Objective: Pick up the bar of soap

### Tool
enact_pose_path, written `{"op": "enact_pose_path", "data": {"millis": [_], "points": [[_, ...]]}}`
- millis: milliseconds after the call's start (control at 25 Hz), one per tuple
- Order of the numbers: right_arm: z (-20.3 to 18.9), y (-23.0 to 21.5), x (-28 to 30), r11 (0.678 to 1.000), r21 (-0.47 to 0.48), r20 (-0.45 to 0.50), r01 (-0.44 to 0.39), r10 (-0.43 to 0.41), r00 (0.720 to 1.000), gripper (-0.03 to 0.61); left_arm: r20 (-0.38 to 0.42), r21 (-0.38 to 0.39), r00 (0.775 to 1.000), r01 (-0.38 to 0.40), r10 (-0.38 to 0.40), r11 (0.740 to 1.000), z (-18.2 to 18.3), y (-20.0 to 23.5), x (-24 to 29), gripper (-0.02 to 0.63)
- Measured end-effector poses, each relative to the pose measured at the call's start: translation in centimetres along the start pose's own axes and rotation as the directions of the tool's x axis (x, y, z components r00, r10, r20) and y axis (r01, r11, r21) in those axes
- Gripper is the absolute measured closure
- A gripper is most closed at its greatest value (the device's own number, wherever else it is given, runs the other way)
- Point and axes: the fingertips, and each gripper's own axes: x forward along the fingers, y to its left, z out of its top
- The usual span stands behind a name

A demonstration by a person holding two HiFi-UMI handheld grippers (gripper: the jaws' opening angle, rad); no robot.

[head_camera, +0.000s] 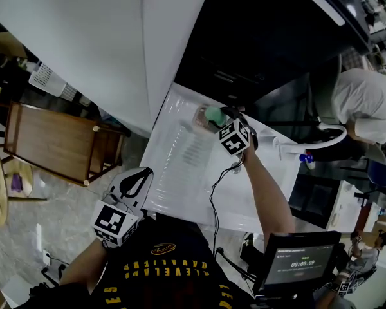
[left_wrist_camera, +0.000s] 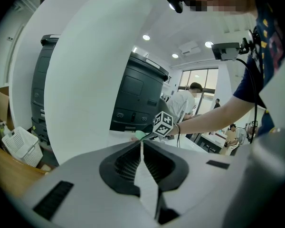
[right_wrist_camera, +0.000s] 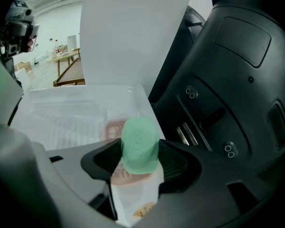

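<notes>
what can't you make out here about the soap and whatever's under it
- Gap under the green soap: in the right gripper view it is hidden by the soap itself and by the right gripper shut on it. Lifted or resting, cannot tell.
- Pinkish dish: same view, mostly behind the soap and blurred.
- Soap in the head view: tiny, and partly behind the gripper's marker cube.

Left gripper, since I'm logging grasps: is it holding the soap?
No, the left gripper is shut on nothing; the right gripper grips the green soap.

Bar of soap (right_wrist_camera: pixel 139 144) partly hidden by right hand-held gripper (right_wrist_camera: pixel 139 152)
</notes>
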Motion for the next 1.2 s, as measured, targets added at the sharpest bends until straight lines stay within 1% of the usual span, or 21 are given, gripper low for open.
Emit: {"op": "enact_pose_path", "data": {"millis": [200, 400, 600, 960, 1080, 1200], "points": [[0.2, -0.1, -0.9, 0.997, 0.074, 0.042, 0.005, -0.009, 0.999, 0.319, 0.002, -0.001, 1.0, 0.002, -0.002, 1.0, 0.1, -0.3, -0.2, 0.589], [0.8, -0.3, -2.1, 0.983, 0.185, 0.107, -0.007, -0.013, 0.994, 0.319, -0.002, 0.006, 1.0, 0.008, -0.008, 1.0, 0.0, -0.8, -0.3, 0.589], [0.9, -0.4, -3.4, 0.977, 0.215, 0.14, 0.001, -0.032, 0.99, 0.319, 0.0, 0.021, 1.0, 0.02, -0.02, 1.0, 0.2, -1.5, -0.5, 0.589], [1.0, -0.3, -6.3, 0.955, 0.295, 0.201, 0.004, -0.066, 0.977, 0.319, -0.005, 0.059, 0.999, 0.052, -0.052, 0.997, 0.8, -2.5, -0.3, 0.589], [1.1, -0.4, -7.4, 0.942, 0.336, 0.229, -0.004, -0.078, 0.97, 0.319, -0.005, 0.065, 0.998, 0.064, -0.064, 0.996, 1.1, -2.7, 0.0, 0.589], [1.1, -0.5, -9.0, 0.911, 0.412, 0.267, -0.022, -0.098, 0.959, 0.319, -0.003, 0.077, 0.997, 0.079, -0.079, 0.994, 1.3, -3.1, 0.2, 0.589]]}}
